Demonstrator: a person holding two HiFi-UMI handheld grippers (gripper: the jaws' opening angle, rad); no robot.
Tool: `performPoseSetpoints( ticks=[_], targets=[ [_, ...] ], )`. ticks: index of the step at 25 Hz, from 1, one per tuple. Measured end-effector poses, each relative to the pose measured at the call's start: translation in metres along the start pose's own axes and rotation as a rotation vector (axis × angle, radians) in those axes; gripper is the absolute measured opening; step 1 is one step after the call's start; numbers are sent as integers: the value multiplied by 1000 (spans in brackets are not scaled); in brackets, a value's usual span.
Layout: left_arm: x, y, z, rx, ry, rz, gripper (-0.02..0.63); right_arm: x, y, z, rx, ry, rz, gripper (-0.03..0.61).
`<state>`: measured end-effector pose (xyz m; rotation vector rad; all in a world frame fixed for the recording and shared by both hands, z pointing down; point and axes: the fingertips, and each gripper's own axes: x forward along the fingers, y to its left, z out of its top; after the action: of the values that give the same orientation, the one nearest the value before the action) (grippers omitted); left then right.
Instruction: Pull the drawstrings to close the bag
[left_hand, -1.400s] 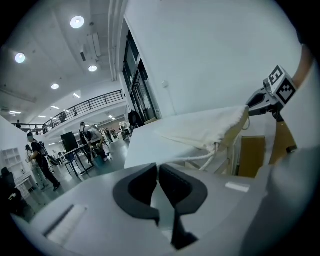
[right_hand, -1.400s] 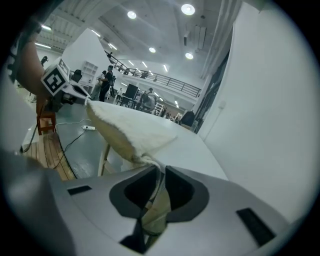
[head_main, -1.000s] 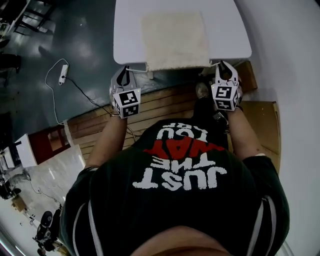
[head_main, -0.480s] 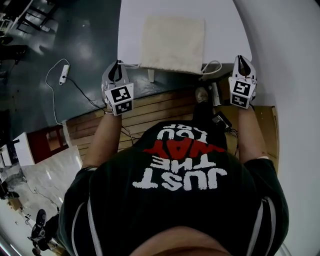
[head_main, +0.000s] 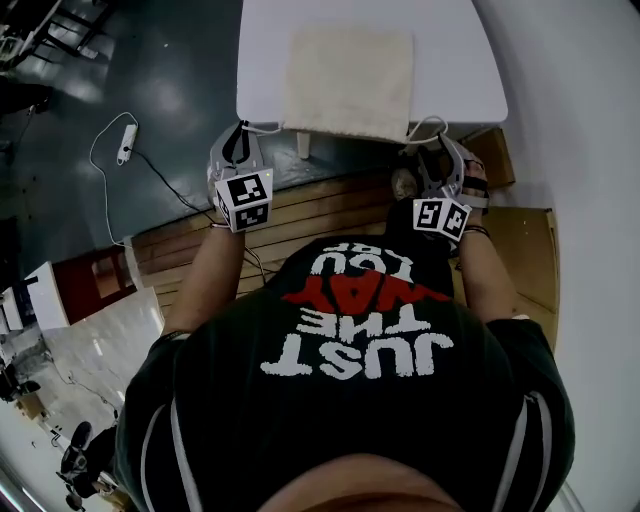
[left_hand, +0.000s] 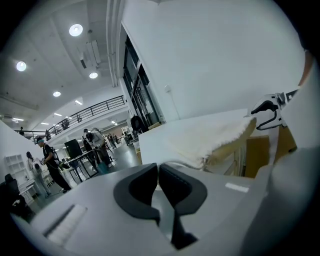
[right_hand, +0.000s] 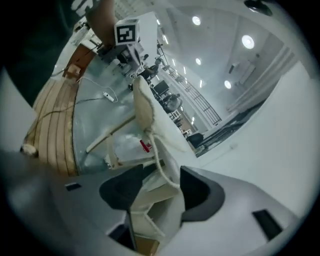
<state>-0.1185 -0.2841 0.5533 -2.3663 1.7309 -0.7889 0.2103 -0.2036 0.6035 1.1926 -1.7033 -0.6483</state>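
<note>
Has just been spreading right gripper (right_hand: 157, 181) wide, drawstring (right_hand: 159, 159) loose between. Can't make out any of it inside left gripper (left_hand: 158, 173), pinched tight together. Sees cream bag (head_main: 348, 82) flat on white table (head_main: 455, 60), at its near edge. Stands over dark floor (head_main: 170, 90), wood boards (head_main: 310, 205).

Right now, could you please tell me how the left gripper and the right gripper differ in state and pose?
The left gripper has its jaws shut on the left drawstring; the right gripper has just opened its jaws, and the right drawstring passes between them unpinched. The left gripper sits level, while the right gripper is rolled to one side. Both point toward the near edge of the bag.
</note>
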Motion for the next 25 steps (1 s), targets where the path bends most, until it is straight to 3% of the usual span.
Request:
performPoseSetpoints(
  ticks=[9,15,18,21,25],
  targets=[
    [2,5,8,-10,-15,-9,18,16,-60,41,-48,-59,-149,196],
    [3,4,6,-9,-15,-15,18,32,-54,41,-137,-34,-124,121],
    [0,3,3,-7,-15,-13,18,35,-45,37,-168,-31,-78,17],
    [1,8,5,-12,-15,-3,18,32,-54,33,-111,-16,-73,9],
    [2,21,19,-19,-35,21,17,12,-103,24,77,1,-165,9]
  ],
)
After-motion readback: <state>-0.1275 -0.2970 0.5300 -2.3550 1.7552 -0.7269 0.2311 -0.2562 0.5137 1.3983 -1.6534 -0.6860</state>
